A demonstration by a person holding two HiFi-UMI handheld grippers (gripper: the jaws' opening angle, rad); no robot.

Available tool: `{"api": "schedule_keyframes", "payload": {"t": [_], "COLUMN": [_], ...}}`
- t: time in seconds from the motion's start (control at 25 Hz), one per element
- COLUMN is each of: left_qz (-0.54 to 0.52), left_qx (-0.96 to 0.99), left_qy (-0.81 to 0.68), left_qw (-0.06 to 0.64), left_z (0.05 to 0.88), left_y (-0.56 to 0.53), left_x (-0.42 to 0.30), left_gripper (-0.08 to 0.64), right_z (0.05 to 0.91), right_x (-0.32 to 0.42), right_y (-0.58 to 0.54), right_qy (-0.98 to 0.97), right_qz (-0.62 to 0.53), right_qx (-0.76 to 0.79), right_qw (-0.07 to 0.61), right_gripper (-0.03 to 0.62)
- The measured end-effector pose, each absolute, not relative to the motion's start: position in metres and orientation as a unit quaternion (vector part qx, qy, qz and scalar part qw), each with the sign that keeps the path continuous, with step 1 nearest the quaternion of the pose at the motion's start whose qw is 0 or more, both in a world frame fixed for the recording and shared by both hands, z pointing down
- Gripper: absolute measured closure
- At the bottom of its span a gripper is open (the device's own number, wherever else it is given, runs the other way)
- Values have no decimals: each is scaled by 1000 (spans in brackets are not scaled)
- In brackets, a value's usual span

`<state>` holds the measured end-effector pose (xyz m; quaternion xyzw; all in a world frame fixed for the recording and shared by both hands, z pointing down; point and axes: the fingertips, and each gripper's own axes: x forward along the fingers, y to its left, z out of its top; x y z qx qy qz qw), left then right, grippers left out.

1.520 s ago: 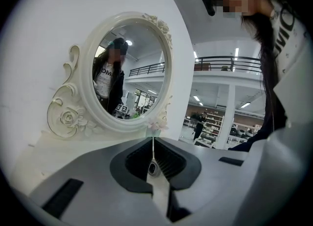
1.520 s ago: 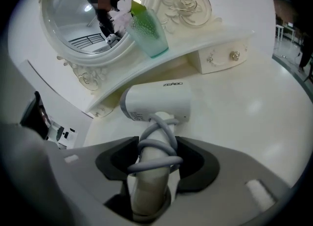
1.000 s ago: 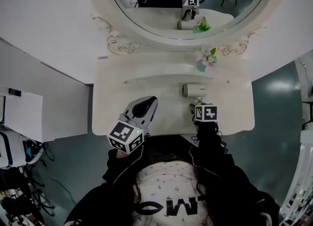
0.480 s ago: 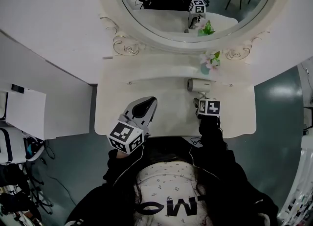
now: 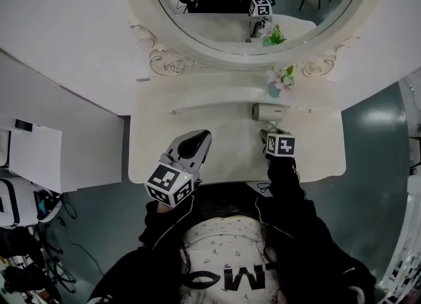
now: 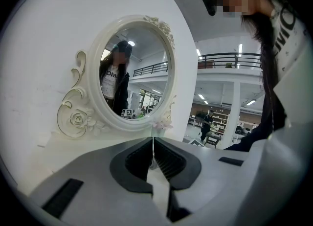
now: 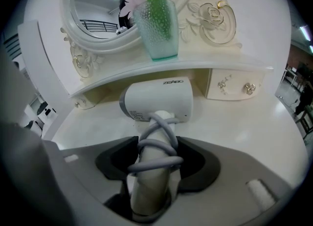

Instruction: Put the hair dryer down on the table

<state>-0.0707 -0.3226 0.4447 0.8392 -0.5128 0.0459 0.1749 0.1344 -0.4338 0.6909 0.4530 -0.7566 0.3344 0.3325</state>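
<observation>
Right gripper view: right tongs (image 7: 156, 144) clamp the hair dryer (image 7: 159, 100) by its handle (image 7: 152, 181), barrel crosswise; left tongs (image 6: 153, 144) pressed together.

Head view, bottom centre: black jacket (image 5: 316, 243), open front with pale zip edging, over a white top (image 5: 223, 243) with small floral print and black lettering. Long dark hair (image 5: 273, 256). Lower left of centre, left hand-held gripper (image 5: 200, 139): light grey shell, black pads, black-and-white marker cube (image 5: 170, 183). Right of centre, right hand-held gripper (image 5: 270, 135): same cube.

A staged dressing corner in a large hall: ornate vanity mirror (image 6: 136, 73), mezzanine railing (image 6: 230, 59) behind.
</observation>
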Motion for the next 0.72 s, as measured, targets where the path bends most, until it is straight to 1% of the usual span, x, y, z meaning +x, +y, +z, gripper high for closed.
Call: {"api": "schedule_keyframes", "payload": {"t": [0.2,0.28,0.36,0.44,0.6,0.72], "left_qz": [46,46,45,44,43,42], "left_qx": [846,848,850,852,852,853], "left_qy": [-503,-499,-496,-494,-495,-492], "left_qw": [173,172,170,169,167,168], "left_z": [444,443,442,439,438,438], "left_y": [-322,-321,-320,-319,-316,-314], "left_x": [-67,-66,-66,-67,-72,-72], "left_gripper": [559,560,558,560,560,560], "right_z": [690,689,689,687,678,662], "right_x": [131,130,130,134,142,147], "right_y": [-433,-433,-431,-428,-422,-419], "right_qy": [-770,-775,-775,-768,-761,-765], "right_qz": [339,345,350,347,342,342], "right_qx": [441,435,434,445,461,470], "right_qw": [313,301,298,303,302,277], "right_gripper": [345,334,312,273,270,270]}}
